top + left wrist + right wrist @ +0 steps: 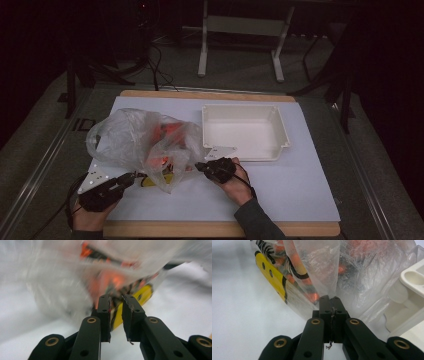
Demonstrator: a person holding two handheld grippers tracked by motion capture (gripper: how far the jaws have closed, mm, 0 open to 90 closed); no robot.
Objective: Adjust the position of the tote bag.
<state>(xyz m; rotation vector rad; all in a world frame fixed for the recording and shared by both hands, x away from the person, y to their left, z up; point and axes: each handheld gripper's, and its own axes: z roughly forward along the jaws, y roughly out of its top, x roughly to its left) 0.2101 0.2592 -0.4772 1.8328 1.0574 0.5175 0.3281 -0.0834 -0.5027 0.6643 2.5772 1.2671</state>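
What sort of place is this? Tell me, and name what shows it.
Probably a lab or recording workspace: a white-covered table in a dark room, cables on the floor behind it, and a white tray beside a clear plastic bag.

The left gripper (131,177) is held low at the near left, jaws parted by a narrow gap, pointing right. The right gripper (199,165) points left, jaws pressed together. Both forearms enter from the near edge.

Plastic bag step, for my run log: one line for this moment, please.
right gripper: shut on plastic bag | left gripper: open | tray: empty
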